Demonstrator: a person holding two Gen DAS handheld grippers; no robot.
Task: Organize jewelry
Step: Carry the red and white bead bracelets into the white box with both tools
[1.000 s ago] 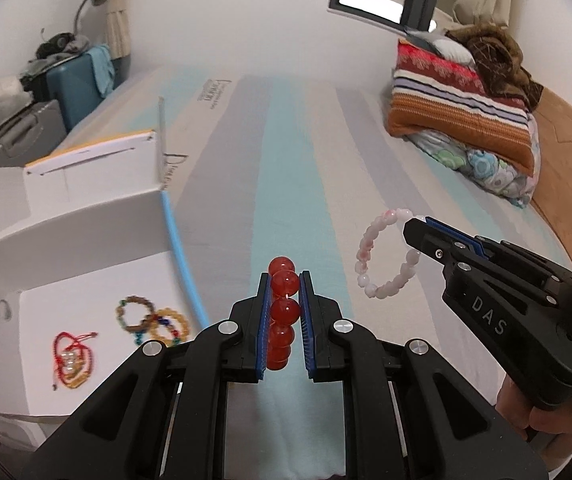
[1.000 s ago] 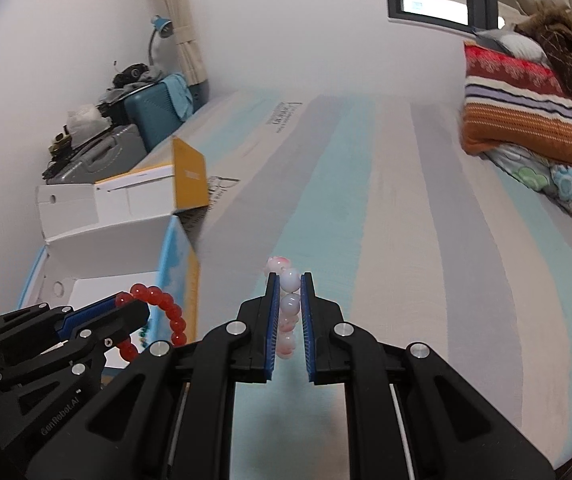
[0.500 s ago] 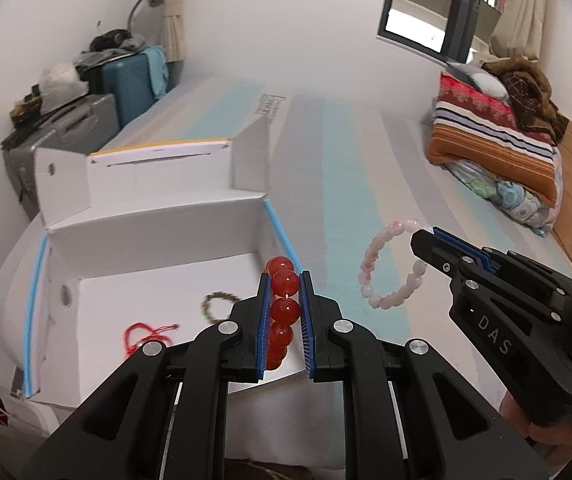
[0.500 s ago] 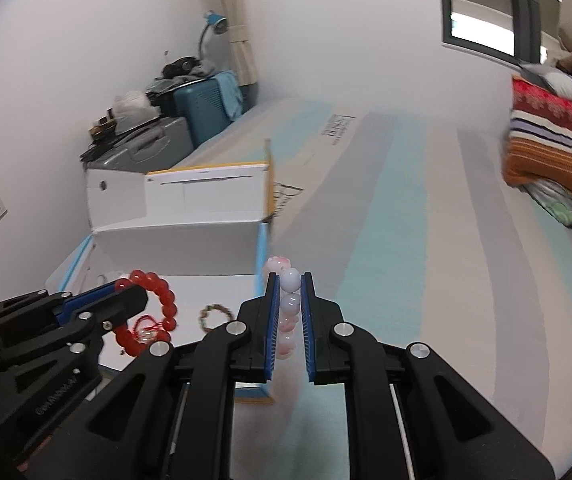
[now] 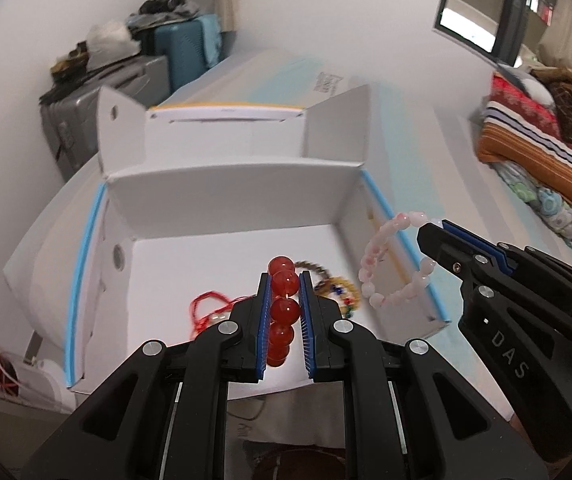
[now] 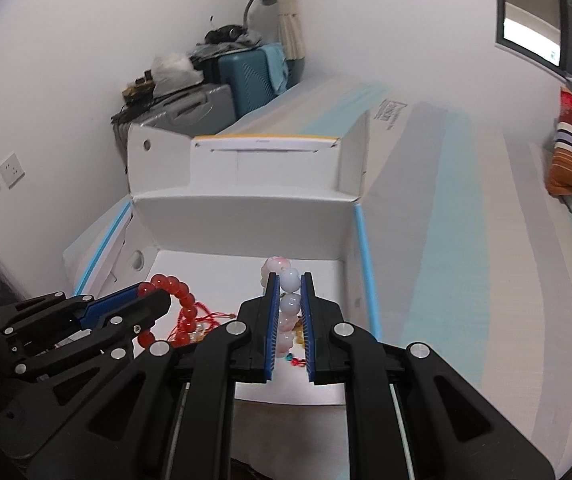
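Note:
My left gripper is shut on a red bead bracelet and holds it over the open white cardboard box. My right gripper is shut on a pale pink bead bracelet, also above the box; it shows in the left wrist view over the box's right wall. On the box floor lie a red string bracelet and two brown and yellow bead bracelets, partly hidden by the fingers. The left gripper with the red bracelet shows at the left of the right wrist view.
The box stands on a striped bed at its left edge. Its lid flap stands up behind. Suitcases with clutter stand by the wall. Folded blankets lie at the far right.
Both grippers have swung left with their bracelets, from above the bedsheet to above the open box. Both grips are unchanged.

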